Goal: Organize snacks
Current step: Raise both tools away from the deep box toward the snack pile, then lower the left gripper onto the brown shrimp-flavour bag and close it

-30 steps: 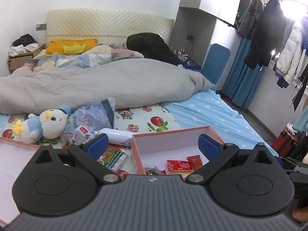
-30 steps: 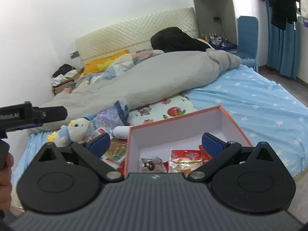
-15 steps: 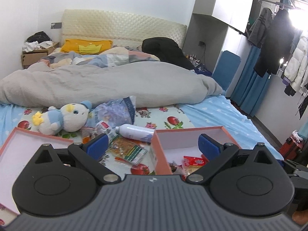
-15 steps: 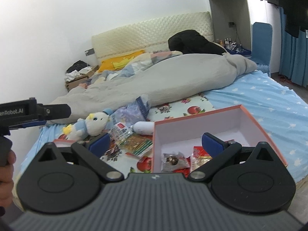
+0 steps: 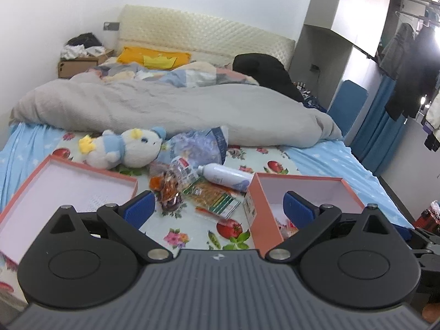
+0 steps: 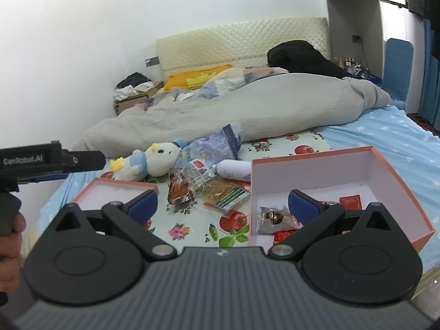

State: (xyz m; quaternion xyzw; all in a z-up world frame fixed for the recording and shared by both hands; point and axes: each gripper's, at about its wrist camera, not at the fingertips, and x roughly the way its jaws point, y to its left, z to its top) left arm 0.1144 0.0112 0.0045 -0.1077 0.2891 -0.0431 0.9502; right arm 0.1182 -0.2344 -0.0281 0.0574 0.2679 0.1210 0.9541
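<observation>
Left gripper [image 5: 217, 206]: jaws spread wide, nothing between the blue pads [image 5: 139, 207], held level and pointing forward. Right gripper [image 6: 222, 202]: jaws likewise wide apart and empty, same forward-level pose. In the right wrist view the left gripper's body shows at the far left edge, gripped by a hand [image 6: 11, 243] around its handle.

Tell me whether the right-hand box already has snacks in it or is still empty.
Not empty. The right-hand box holds a clear wrapped snack and red packets on its white floor, seen from the right wrist view.
</observation>
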